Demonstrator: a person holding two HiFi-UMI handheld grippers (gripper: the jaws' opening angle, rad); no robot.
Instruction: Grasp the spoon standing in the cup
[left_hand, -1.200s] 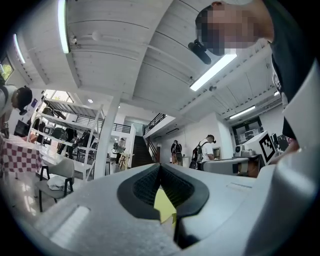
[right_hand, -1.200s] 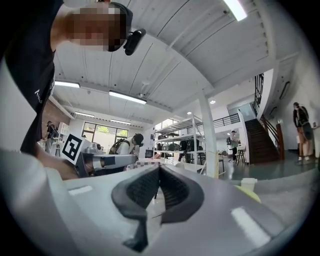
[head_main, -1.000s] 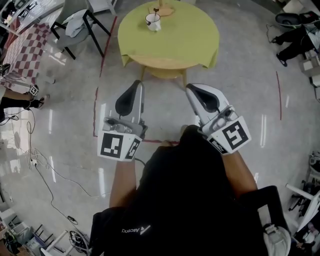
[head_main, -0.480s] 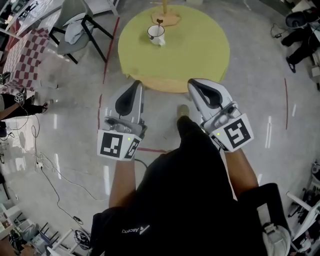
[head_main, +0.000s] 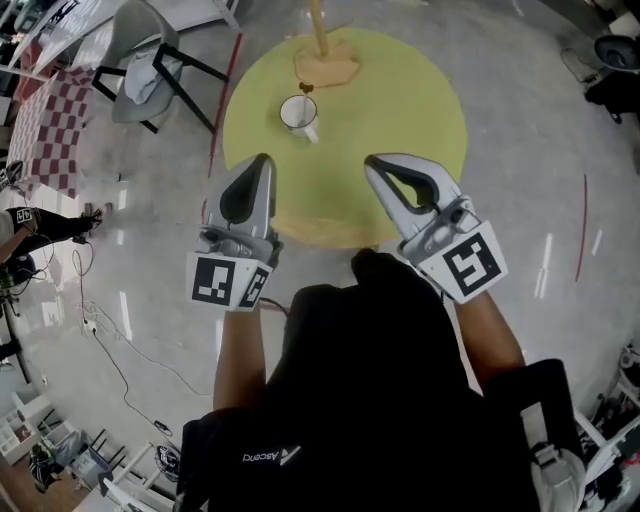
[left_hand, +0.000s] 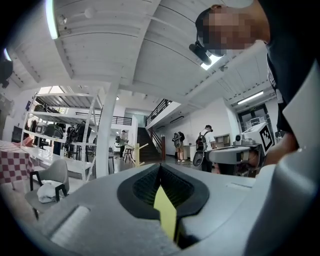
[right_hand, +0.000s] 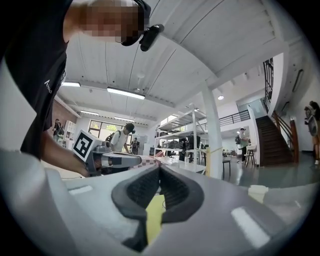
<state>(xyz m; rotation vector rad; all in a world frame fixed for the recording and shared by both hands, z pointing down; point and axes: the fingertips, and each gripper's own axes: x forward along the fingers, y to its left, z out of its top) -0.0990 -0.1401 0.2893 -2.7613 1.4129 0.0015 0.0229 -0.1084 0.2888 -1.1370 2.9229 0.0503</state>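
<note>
Head view: spoon (head_main: 307, 90) upright in cup (head_main: 298, 114), far-left part of round table (head_main: 400, 120). L gripper (head_main: 262, 162) & R gripper (head_main: 374, 165) both pressed together, empty, at table's near edge. 0 grasped; reach, open, pinch remain.

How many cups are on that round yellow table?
1. The white cup stands on the table's far left part, beside the wooden stand base, with the spoon in it. None looks hidden.

White cup (head_main: 298, 113) holds an apparently upright brown-tipped spoon (head_main: 307, 89).
</note>
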